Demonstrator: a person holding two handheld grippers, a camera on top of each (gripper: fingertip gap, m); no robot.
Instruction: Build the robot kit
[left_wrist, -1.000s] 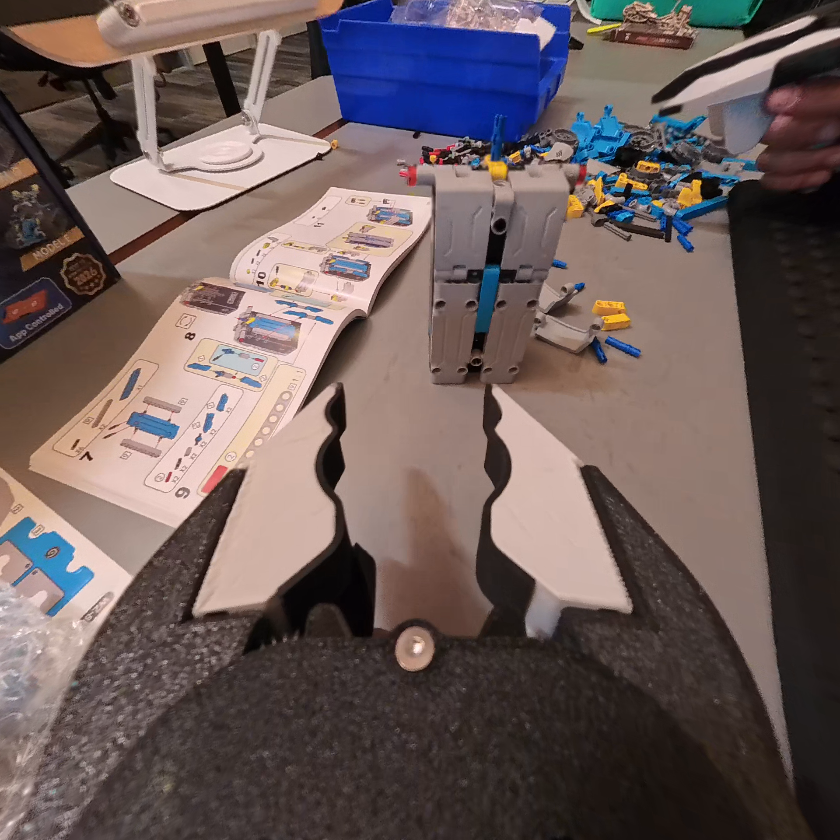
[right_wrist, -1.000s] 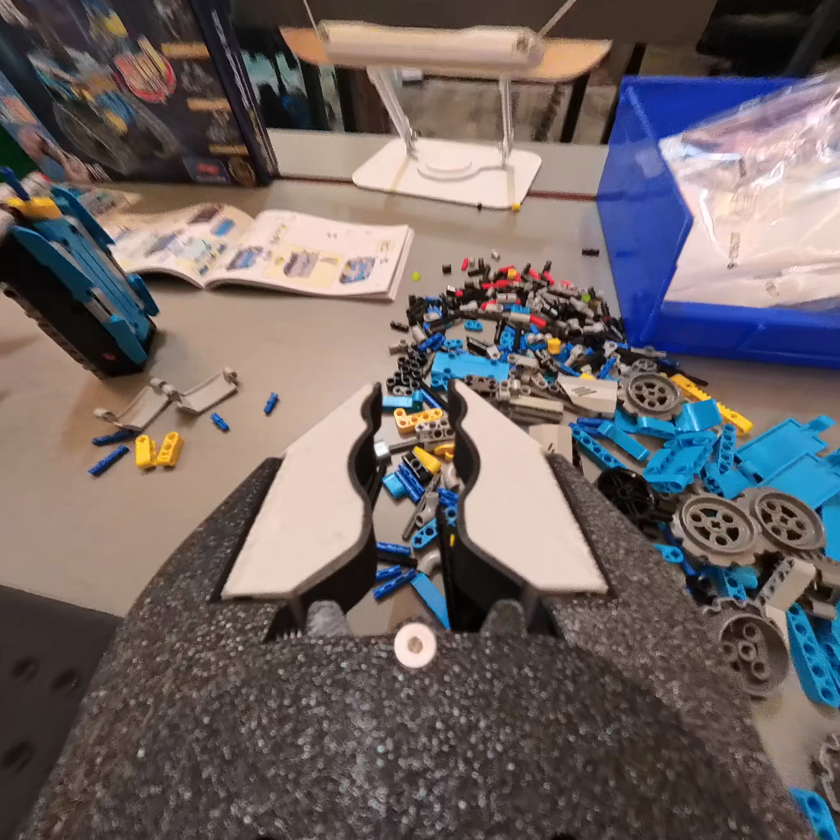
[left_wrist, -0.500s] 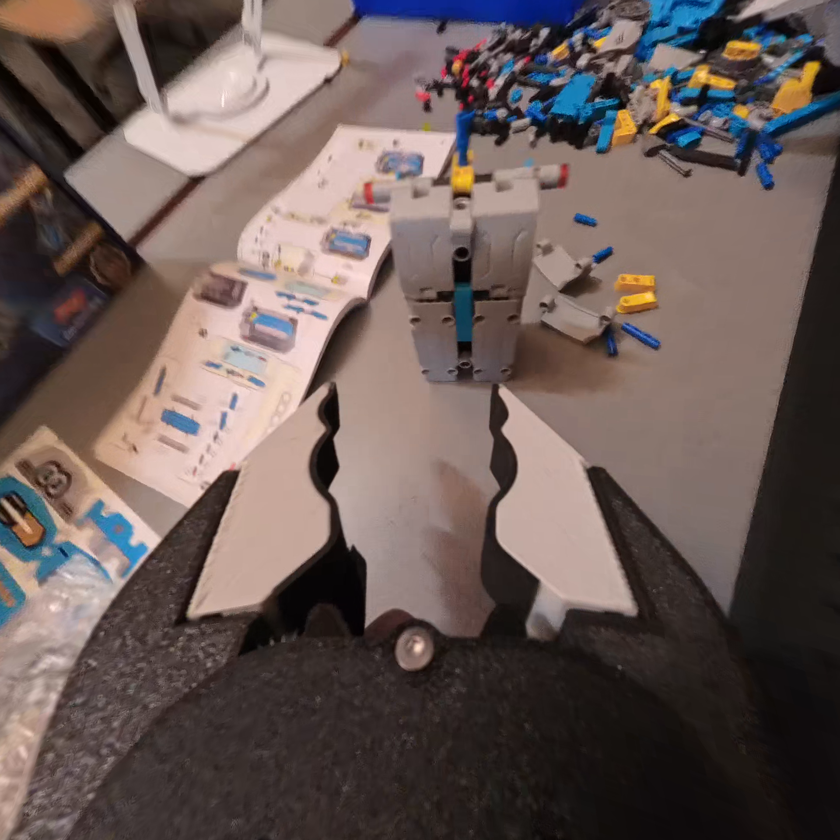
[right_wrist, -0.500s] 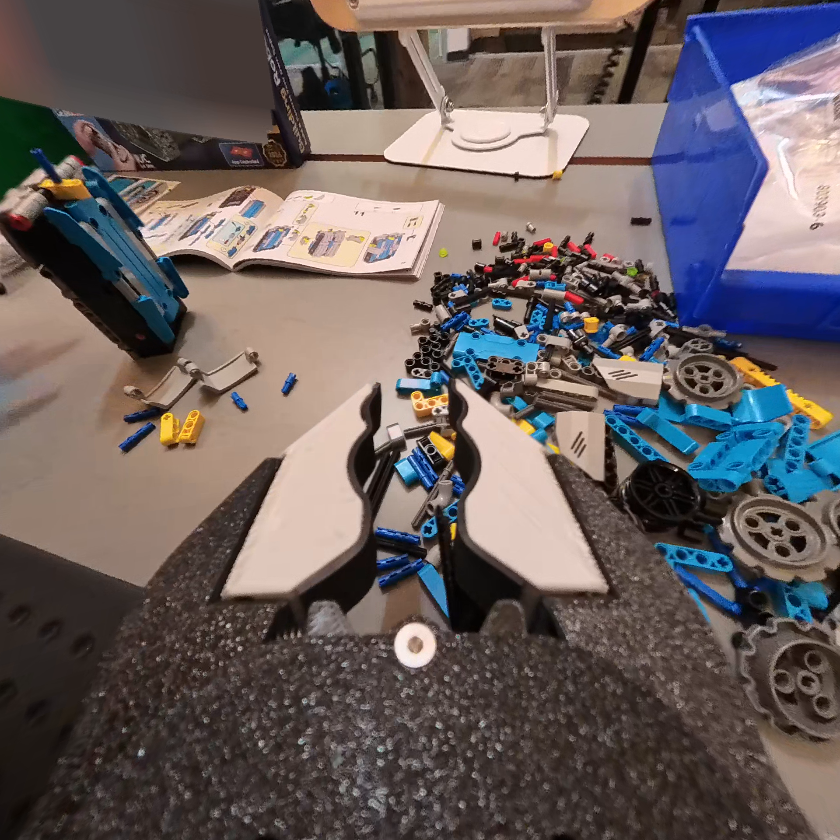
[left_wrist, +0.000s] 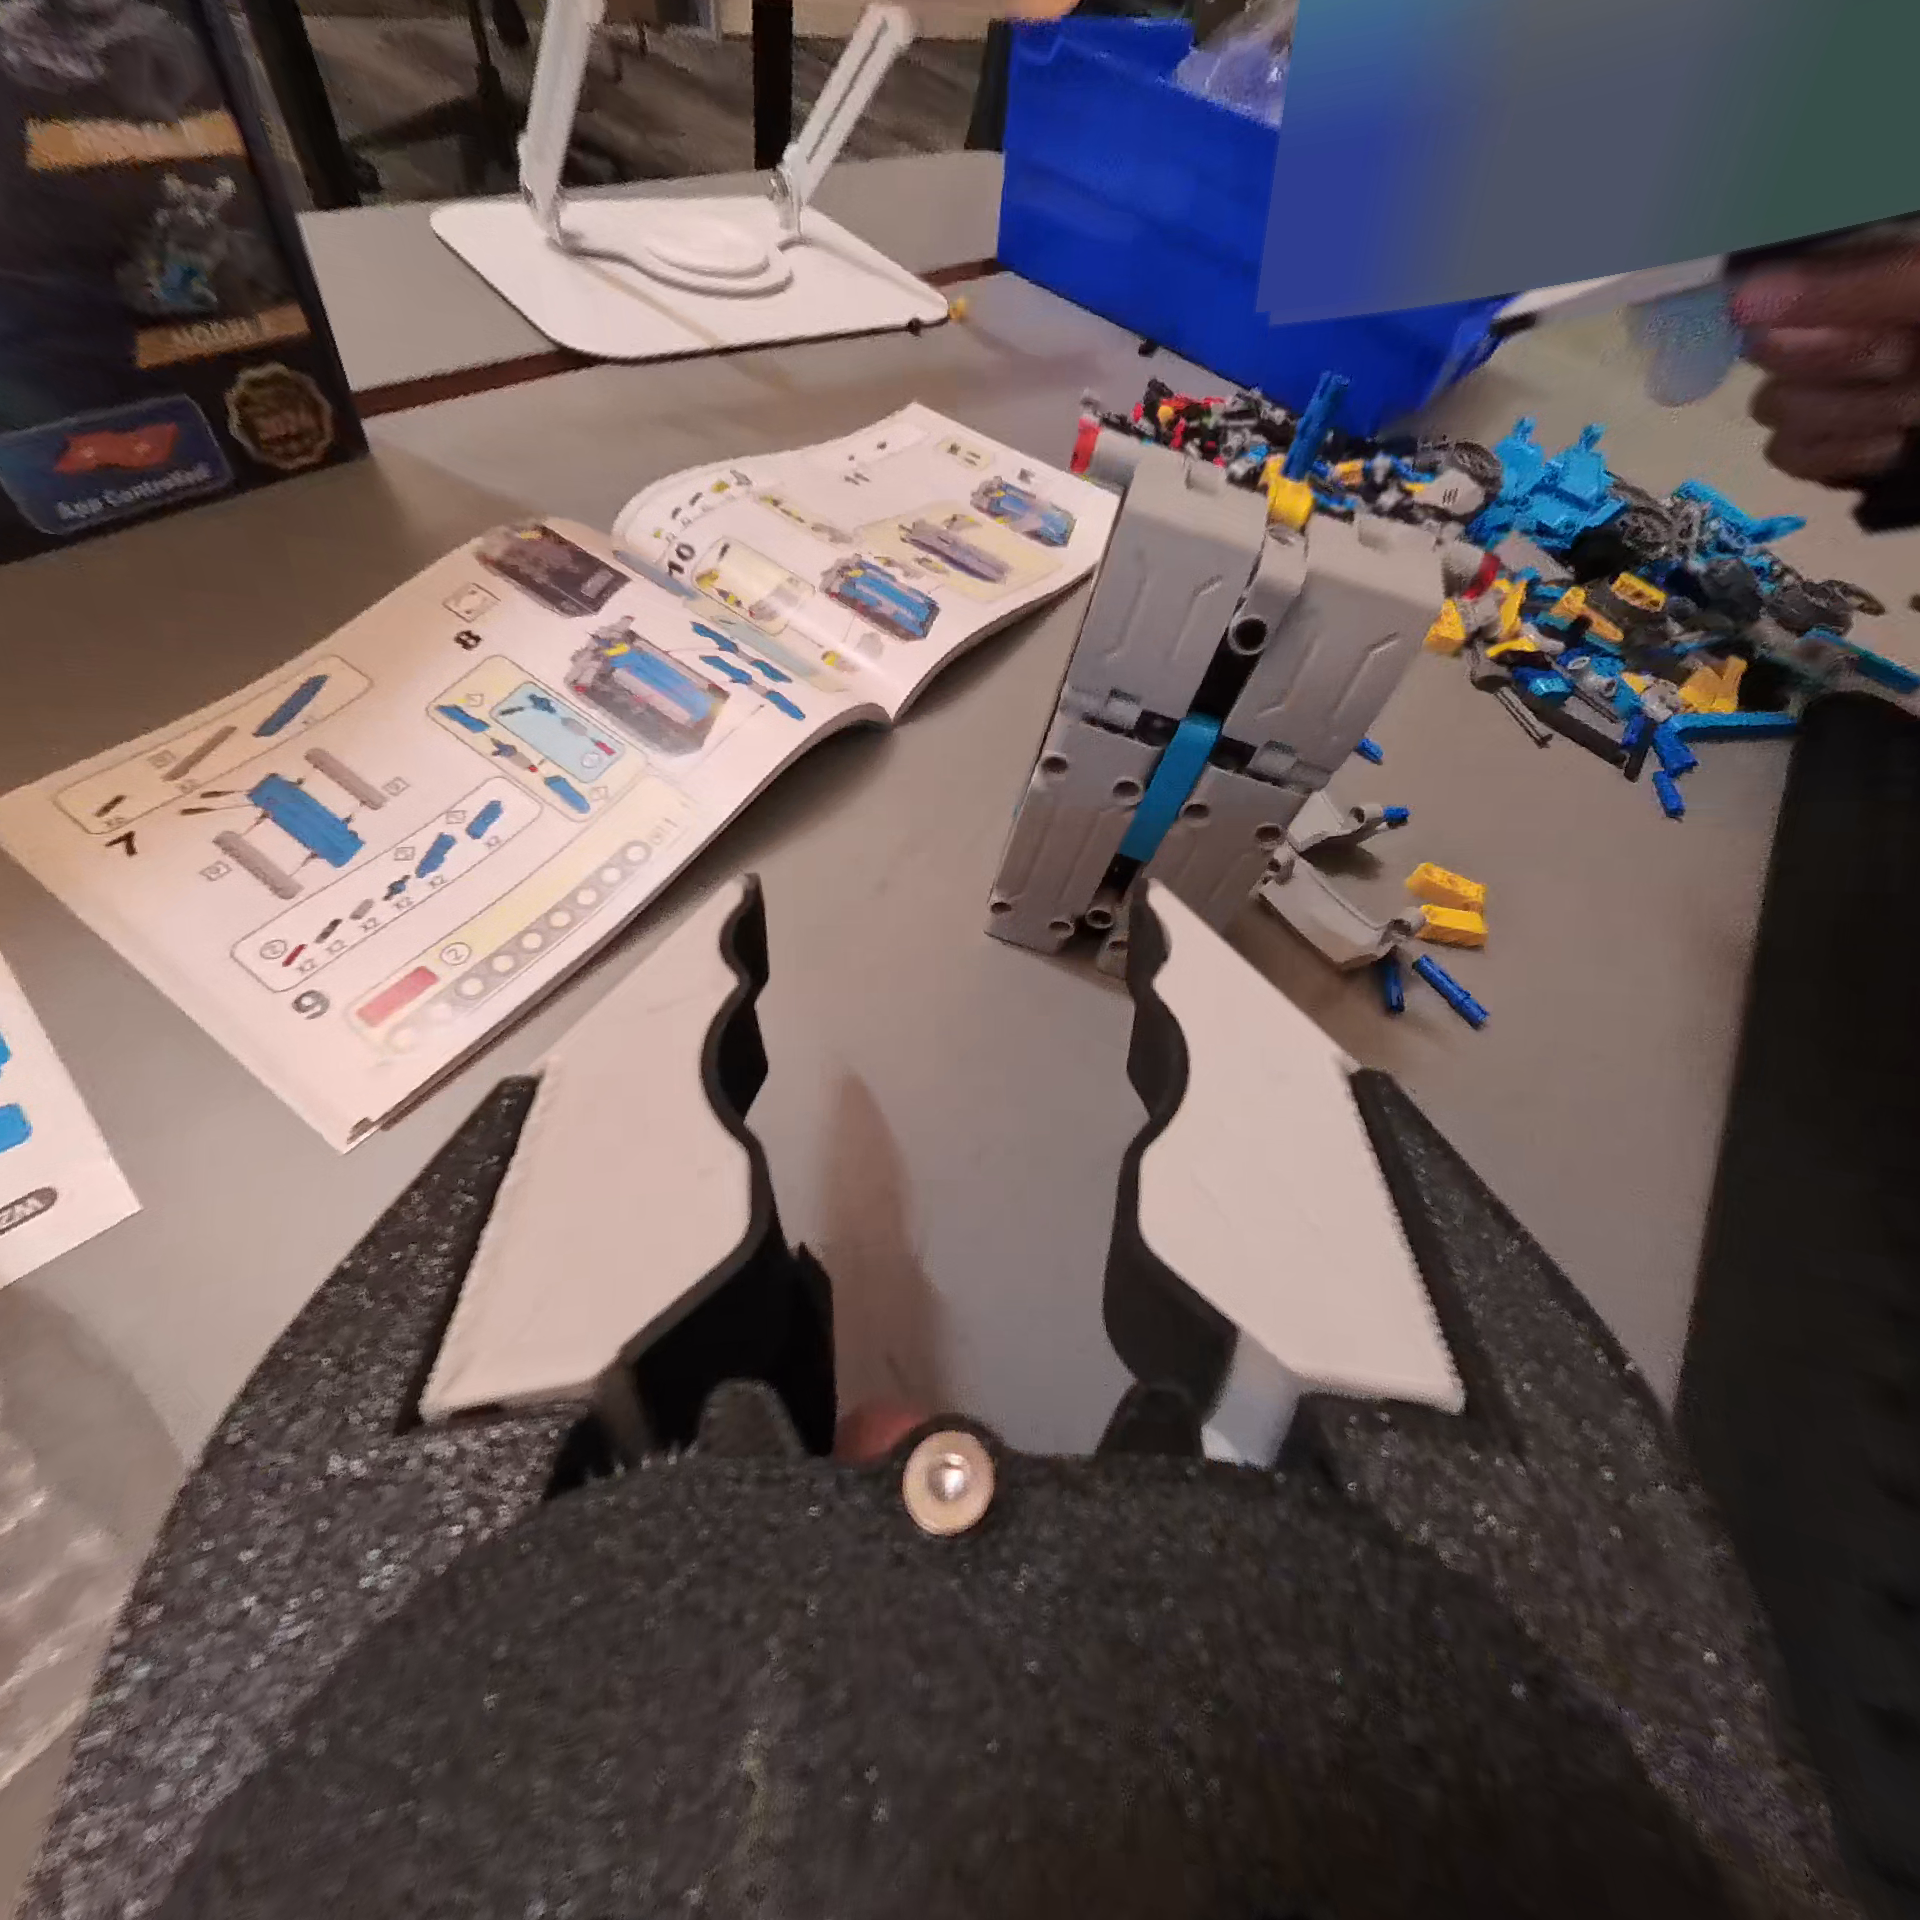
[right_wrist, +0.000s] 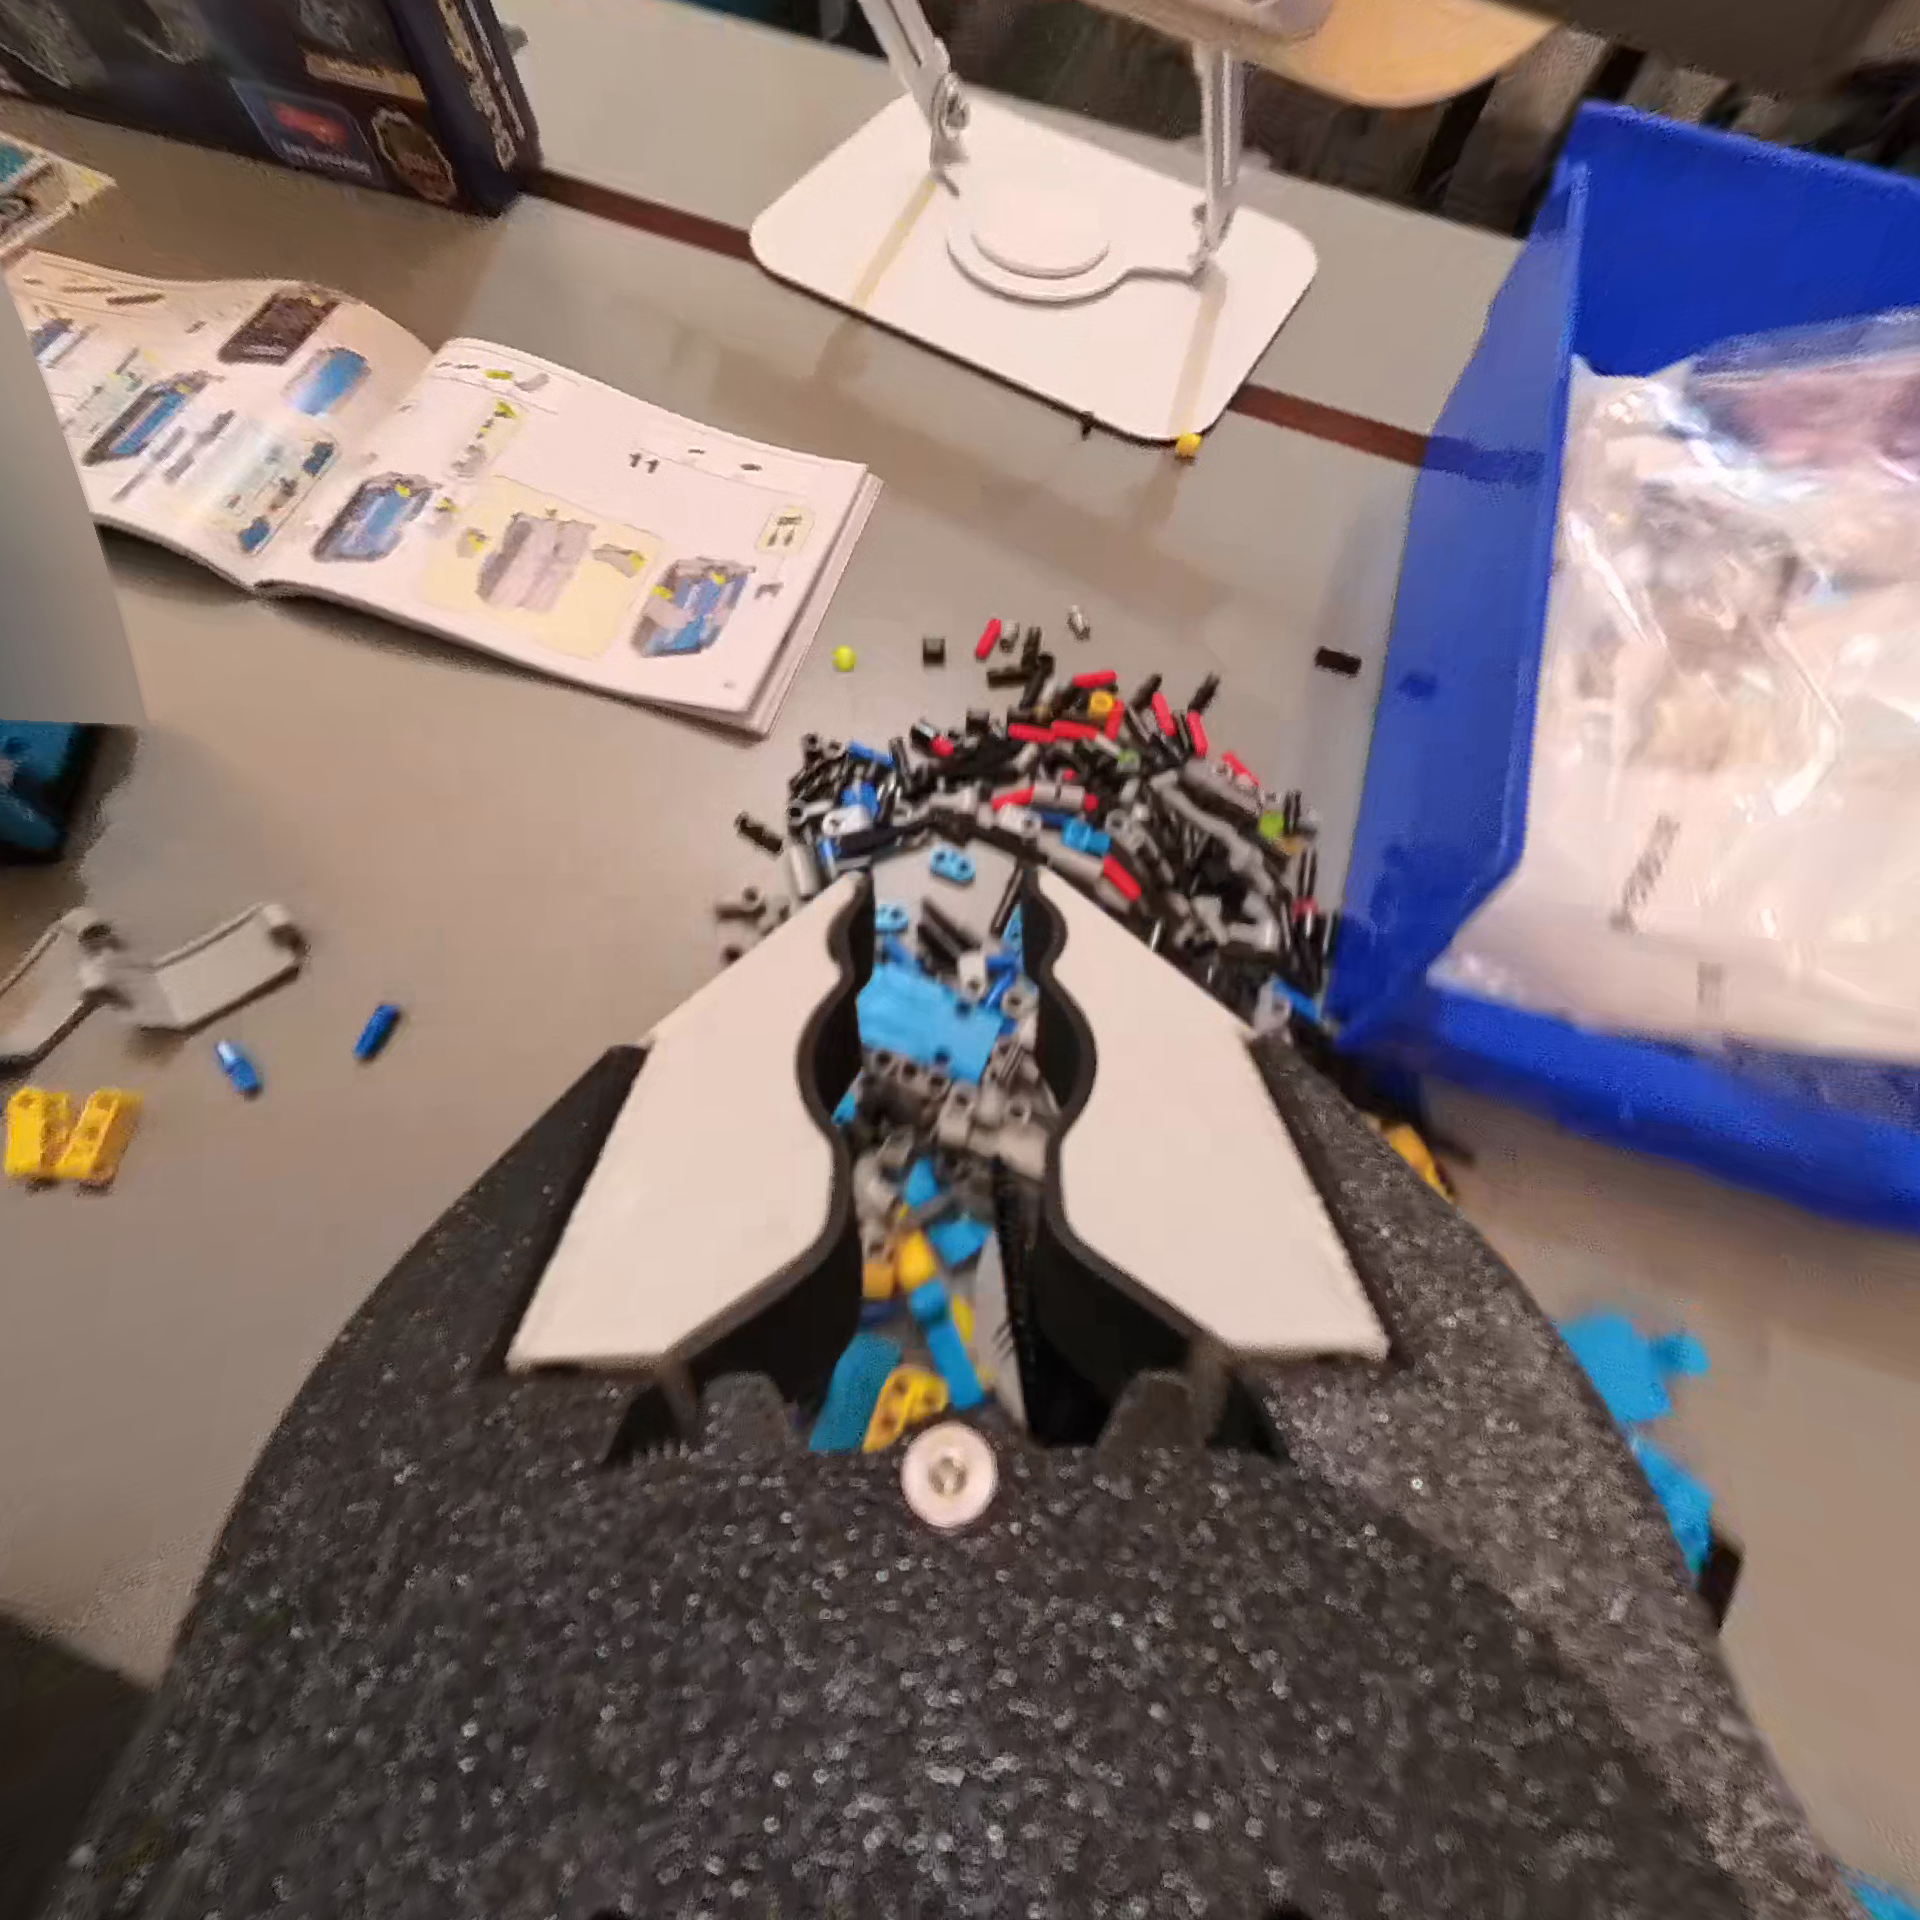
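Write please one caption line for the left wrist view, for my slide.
Open left tongs hover just short of the upright grey block model, with the open manual on the left and loose parts behind.

Glossy paper booklet (left_wrist: 540, 717), plastic bricks (right_wrist: 1049, 810), matt grey tabletop (left_wrist: 914, 1039).

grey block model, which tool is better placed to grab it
Left, probably. The left tool is open, with the model standing just beyond its tips. The right tool hangs over the loose parts pile.
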